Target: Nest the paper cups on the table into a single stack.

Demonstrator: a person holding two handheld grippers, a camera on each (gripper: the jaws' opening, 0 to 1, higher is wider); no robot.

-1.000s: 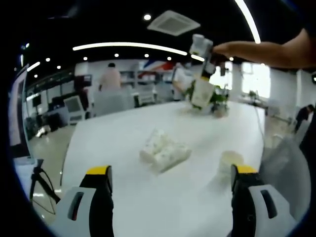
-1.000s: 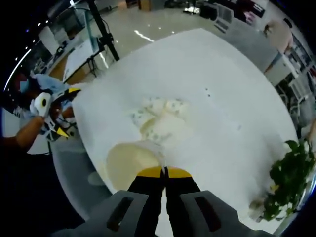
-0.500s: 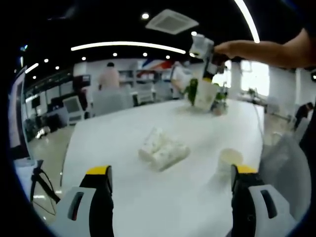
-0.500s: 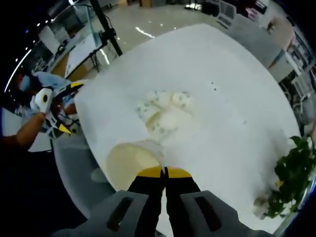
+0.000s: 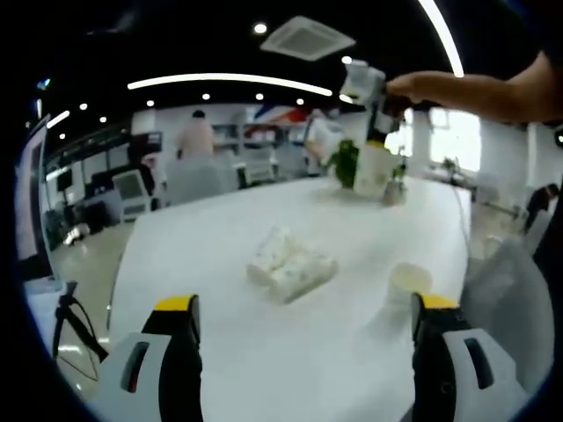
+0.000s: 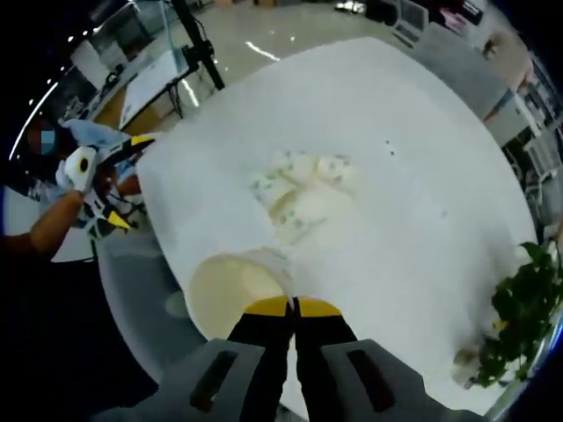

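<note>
The right gripper [image 6: 293,305] pinches the rim of a cream paper cup [image 6: 234,288] between pressed-together jaws, above the white table's [image 6: 422,158] near edge. Several patterned white paper cups [image 6: 303,193] lie clustered on their sides mid-table. The left gripper [image 5: 303,316] hovers off the table's edge, jaws spread wide, beside another paper cup [image 5: 411,280].

A wide white bench [image 5: 264,325] fills a bright open-plan office, a small potted plant [image 6: 519,330] standing near its far edge. Long strip lights [image 5: 230,82] and a ceiling vent [image 5: 307,38] run overhead. A person in a pale top [image 5: 196,139] stands among desks and monitors in the background, beyond a black tripod [image 6: 197,40] on the glossy floor.
</note>
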